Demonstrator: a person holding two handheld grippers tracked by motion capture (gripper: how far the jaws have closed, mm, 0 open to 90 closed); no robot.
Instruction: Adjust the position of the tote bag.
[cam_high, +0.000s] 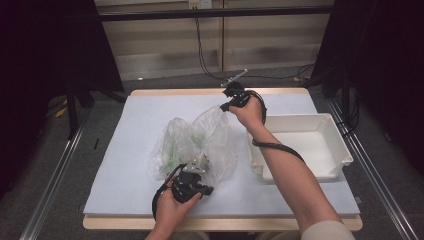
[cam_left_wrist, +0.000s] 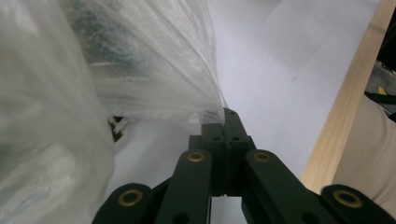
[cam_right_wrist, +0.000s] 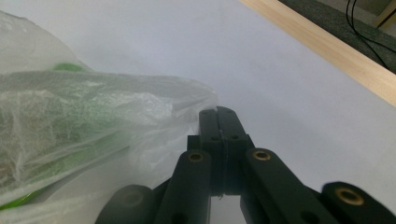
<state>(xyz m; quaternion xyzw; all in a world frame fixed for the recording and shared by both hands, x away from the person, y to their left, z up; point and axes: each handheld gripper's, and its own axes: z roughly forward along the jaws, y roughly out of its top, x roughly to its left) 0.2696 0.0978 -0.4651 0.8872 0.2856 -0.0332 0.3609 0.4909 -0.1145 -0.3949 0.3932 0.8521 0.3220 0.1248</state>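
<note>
The crinkled clear plastic bag (cam_high: 197, 145), with green contents showing through the film, sits at the middle of the pale blue table cover (cam_high: 130, 150), just beside the empty white plastic tray (cam_high: 305, 145) on your right. Your left gripper (cam_high: 196, 167) has its black jaws pressed together on the bag's near edge; the left gripper view shows the film (cam_left_wrist: 154, 70) gathered into the closed tips. Your right gripper (cam_high: 226, 106) pinches the far upper corner in the same way, the jaws shut on a fold of film (cam_right_wrist: 140, 100). Holding two opposite edges keeps the bag stretched and lifted at the far end, probably so that you can carry it or tip its contents toward the tray.
</note>
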